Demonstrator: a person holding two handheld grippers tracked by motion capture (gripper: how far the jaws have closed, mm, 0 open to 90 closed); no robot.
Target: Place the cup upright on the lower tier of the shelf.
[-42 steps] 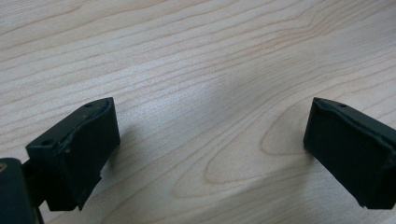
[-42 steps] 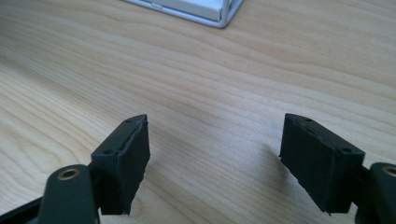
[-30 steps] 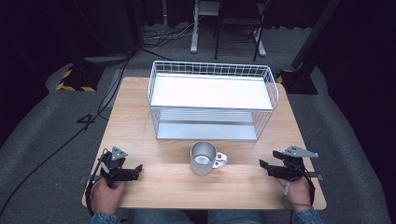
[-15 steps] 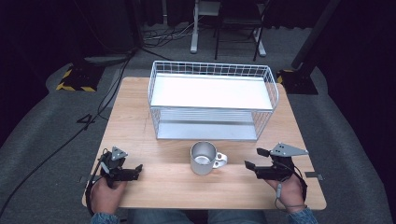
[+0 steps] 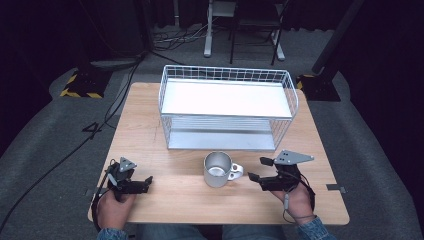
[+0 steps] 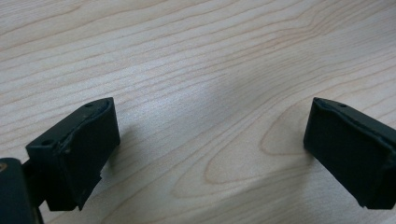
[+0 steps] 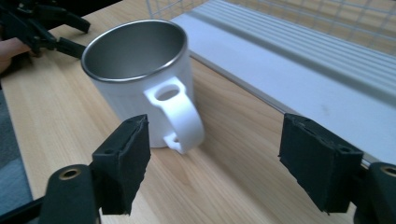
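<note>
mug (image 5: 218,169) upright lower centre of table (image 5: 150,110), not yet gripped | right tool (image 7: 212,156) spread beside handle | left tool (image 6: 210,147) spread, empty | rack (image 5: 227,107) bare

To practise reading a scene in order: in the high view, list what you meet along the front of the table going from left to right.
left gripper → mug → right gripper
</note>
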